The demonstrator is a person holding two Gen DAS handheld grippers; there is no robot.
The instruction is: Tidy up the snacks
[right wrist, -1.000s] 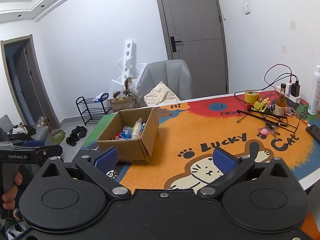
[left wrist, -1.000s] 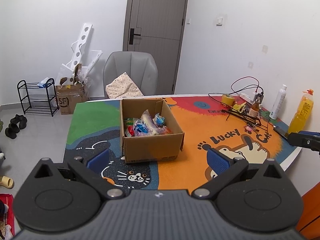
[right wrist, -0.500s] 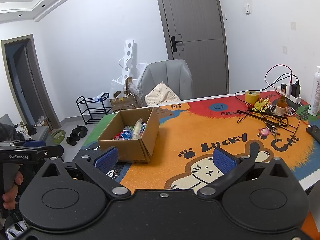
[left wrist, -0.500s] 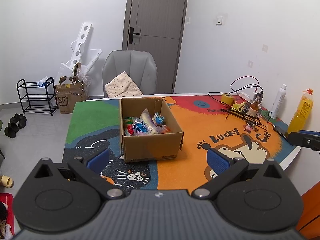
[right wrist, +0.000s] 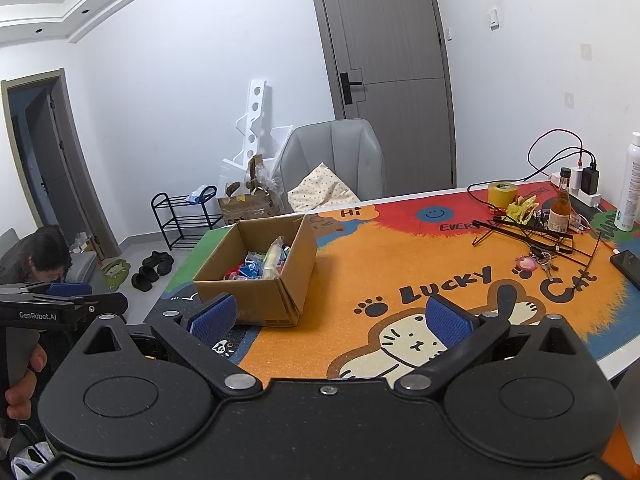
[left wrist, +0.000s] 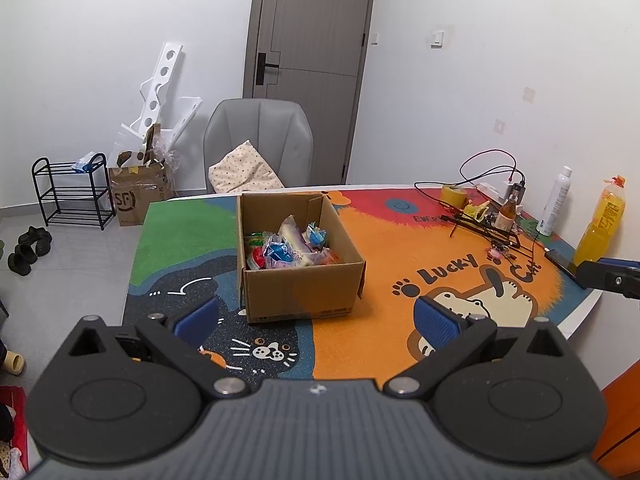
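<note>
Left gripper [left wrist: 316, 320] is spread wide w/ nothing in it, above the desk's [left wrist: 400, 352] near edge. The cardboard box [left wrist: 298, 288] w/ snacks [left wrist: 288, 250] sits near the desk's left edge. Right gripper [right wrist: 330, 318] is spread wide too, holding nothing.

Table [left wrist: 576, 322] under a cartoon cat mat [left wrist: 384, 264]; on it cardboard box [left wrist: 298, 288], tape roll [right wrist: 502, 194], bottles [left wrist: 600, 224], phone [right wrist: 626, 266]
</note>
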